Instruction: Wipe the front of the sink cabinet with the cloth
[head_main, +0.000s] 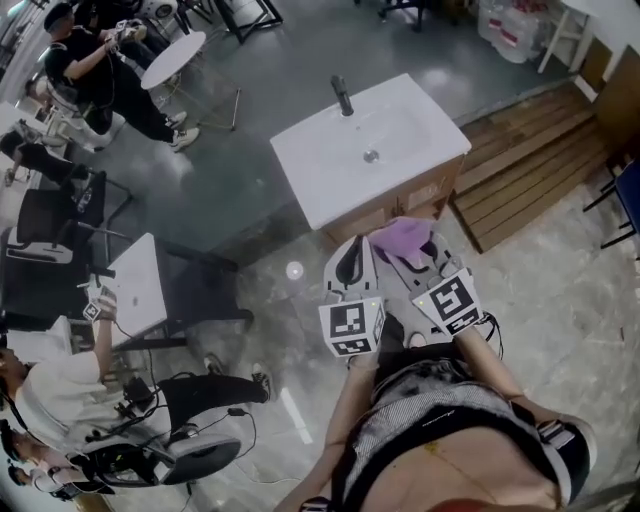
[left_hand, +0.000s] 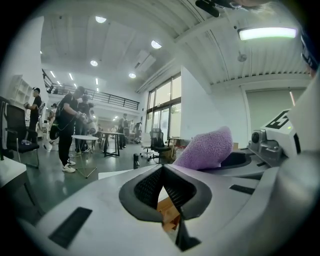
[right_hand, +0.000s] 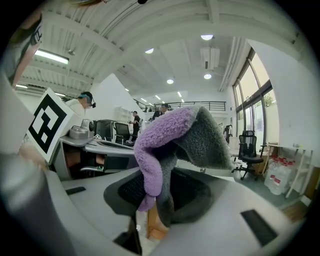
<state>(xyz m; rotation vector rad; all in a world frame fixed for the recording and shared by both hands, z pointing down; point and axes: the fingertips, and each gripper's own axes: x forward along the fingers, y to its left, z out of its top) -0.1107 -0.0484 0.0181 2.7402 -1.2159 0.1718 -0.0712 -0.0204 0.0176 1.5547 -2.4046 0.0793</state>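
Note:
The sink cabinet (head_main: 405, 205) has a white basin top (head_main: 330, 155) and a wooden front that faces me. My two grippers are held side by side just before that front. A purple and grey cloth (head_main: 401, 238) sticks up out of my right gripper (head_main: 425, 255), whose jaws are shut on it; in the right gripper view the cloth (right_hand: 172, 145) droops over the pads. My left gripper (head_main: 350, 262) is shut with nothing in it, its pads (left_hand: 150, 187) meeting. Past them a bit of the wooden front (left_hand: 167, 214) shows, and the cloth (left_hand: 206, 149) is to its right.
A dark faucet (head_main: 342, 95) stands at the basin's far edge. Wooden decking (head_main: 530, 160) lies to the cabinet's right. A small white table (head_main: 135, 285), an office chair (head_main: 190, 455) and seated people are on the left. A round table (head_main: 172, 58) stands far back.

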